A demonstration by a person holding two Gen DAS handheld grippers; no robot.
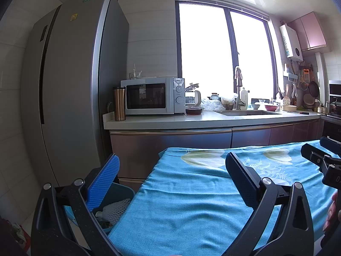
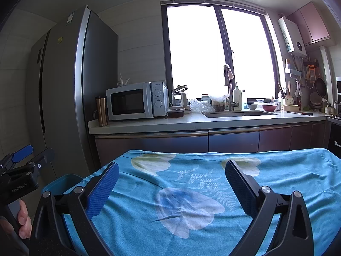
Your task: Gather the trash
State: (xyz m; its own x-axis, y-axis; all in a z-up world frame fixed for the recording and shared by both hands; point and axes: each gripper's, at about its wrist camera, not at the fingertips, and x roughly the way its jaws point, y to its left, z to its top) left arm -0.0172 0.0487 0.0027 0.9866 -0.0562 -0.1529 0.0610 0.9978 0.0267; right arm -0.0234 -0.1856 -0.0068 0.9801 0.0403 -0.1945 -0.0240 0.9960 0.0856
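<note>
Left gripper [image 1: 170,177]: fingers spread wide, holding nothing, above the left edge of the blue floral tablecloth [image 1: 191,202]; right gripper [image 2: 171,181]: likewise wide and empty, over the cloth's middle; blue bin [image 1: 119,194] just beside the table's left edge — white mesh trash [image 1: 116,210] lies inside it.

Bin [image 1: 125,192] mostly hidden behind left fingers [image 1: 102,183] and cloth edge — contents unclear; window [image 1: 223,49] blown out white.
</note>
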